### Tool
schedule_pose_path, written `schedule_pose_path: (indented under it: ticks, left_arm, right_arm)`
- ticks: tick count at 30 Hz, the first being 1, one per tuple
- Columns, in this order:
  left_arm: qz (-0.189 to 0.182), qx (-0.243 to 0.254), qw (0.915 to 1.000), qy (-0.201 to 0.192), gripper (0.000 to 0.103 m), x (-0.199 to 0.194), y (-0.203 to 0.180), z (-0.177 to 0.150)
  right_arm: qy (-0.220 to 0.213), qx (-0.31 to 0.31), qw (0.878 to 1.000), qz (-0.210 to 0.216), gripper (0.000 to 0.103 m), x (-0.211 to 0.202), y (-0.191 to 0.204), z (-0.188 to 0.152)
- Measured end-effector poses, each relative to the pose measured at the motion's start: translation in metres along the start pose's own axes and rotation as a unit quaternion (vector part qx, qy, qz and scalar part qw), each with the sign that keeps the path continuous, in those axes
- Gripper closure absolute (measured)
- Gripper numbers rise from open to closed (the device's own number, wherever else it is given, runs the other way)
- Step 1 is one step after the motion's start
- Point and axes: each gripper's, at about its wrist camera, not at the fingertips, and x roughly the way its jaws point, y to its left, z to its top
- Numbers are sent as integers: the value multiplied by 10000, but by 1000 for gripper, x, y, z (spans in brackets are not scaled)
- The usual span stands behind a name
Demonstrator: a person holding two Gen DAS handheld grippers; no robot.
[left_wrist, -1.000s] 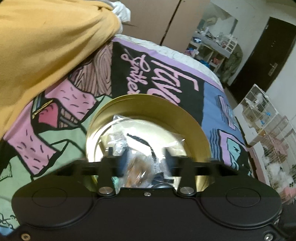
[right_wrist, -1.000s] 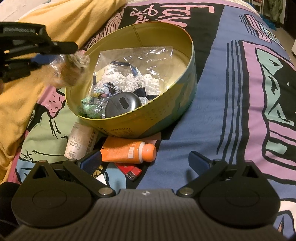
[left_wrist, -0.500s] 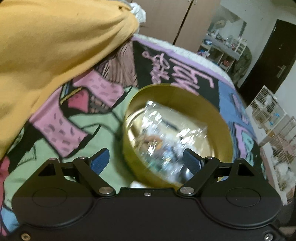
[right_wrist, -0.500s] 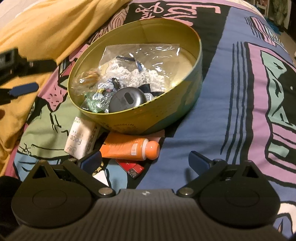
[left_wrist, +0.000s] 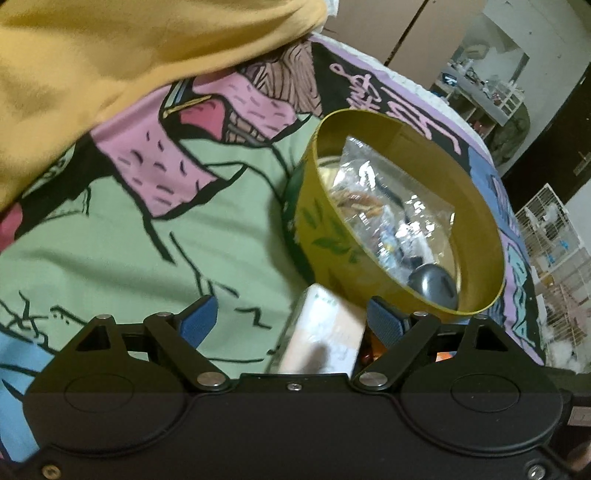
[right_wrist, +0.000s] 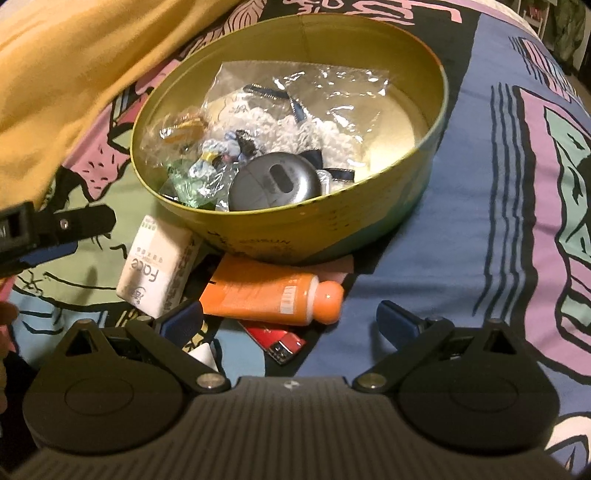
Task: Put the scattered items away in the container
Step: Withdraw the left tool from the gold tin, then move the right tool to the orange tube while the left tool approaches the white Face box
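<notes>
My tin (right_wrist: 369, 229) on the bed already holds several wrapped bits and a grey case (right_wrist: 275, 182). Still out, near its front: tissue pack (right_wrist: 155, 273), orange tube (right_wrist: 269, 291), red lighter (right_wrist: 277, 341). Both left gripper (left_wrist: 291, 325) and right gripper (right_wrist: 290, 323) have jaws released, empty; the left's have just been opening.

Home bedroom: bed with printed cartoon bedspread (left_wrist: 229, 236), yellow blanket (left_wrist: 110, 48), wooden wardrobe doors (left_wrist: 399, 33), cluttered shelf (left_wrist: 487, 96), white wire cages (left_wrist: 554, 236) alongside.
</notes>
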Motion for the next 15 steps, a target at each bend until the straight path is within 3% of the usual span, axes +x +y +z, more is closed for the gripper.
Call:
schedule_pose_path:
  ticks: [9, 15]
  left_arm:
    - [-28, -388, 9992, -60, 13, 1, 15, -2]
    - [-27, -320, 9994, -97, 13, 2, 13, -4]
  right_arm:
    - [44, 299, 9995, -77, 0, 25, 14, 2]
    - [51, 159, 9998, -111, 5, 25, 16, -1]
